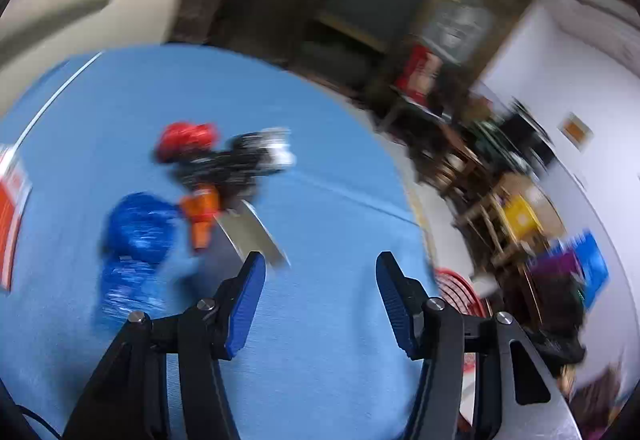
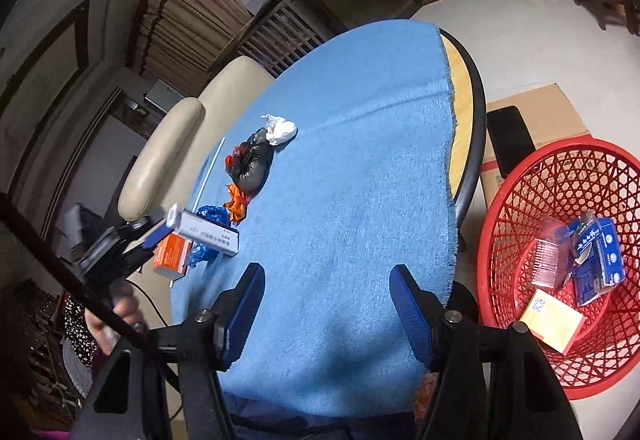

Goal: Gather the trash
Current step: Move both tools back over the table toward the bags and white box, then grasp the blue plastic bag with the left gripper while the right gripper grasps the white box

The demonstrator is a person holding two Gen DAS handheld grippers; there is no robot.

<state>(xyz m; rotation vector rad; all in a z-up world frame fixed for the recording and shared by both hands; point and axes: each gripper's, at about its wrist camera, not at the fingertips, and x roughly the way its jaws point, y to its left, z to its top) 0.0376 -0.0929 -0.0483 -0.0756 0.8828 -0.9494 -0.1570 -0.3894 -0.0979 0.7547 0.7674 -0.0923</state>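
Note:
Trash lies on the blue tablecloth (image 2: 360, 159): white tissue (image 2: 280, 128), black bag (image 2: 254, 163), orange wrapper (image 2: 237, 204), blue wrapper (image 2: 212, 215) and an orange box (image 2: 172, 256). A long white box (image 2: 208, 234) sits tilted above the blue wrapper, its end against my left gripper (image 2: 156, 230). The blurred left wrist view shows that gripper (image 1: 320, 264) open, with only cloth between the fingers and the white box (image 1: 252, 232) just past the left fingertip. My right gripper (image 2: 328, 274) is open and empty over the near part of the cloth.
A red mesh basket (image 2: 560, 199) stands on the floor right of the table and holds blue boxes, a yellow box and clear plastic. Behind it is a cardboard box (image 2: 540, 107) with a black phone (image 2: 510, 139). A beige chair (image 2: 172, 159) stands at the table's left.

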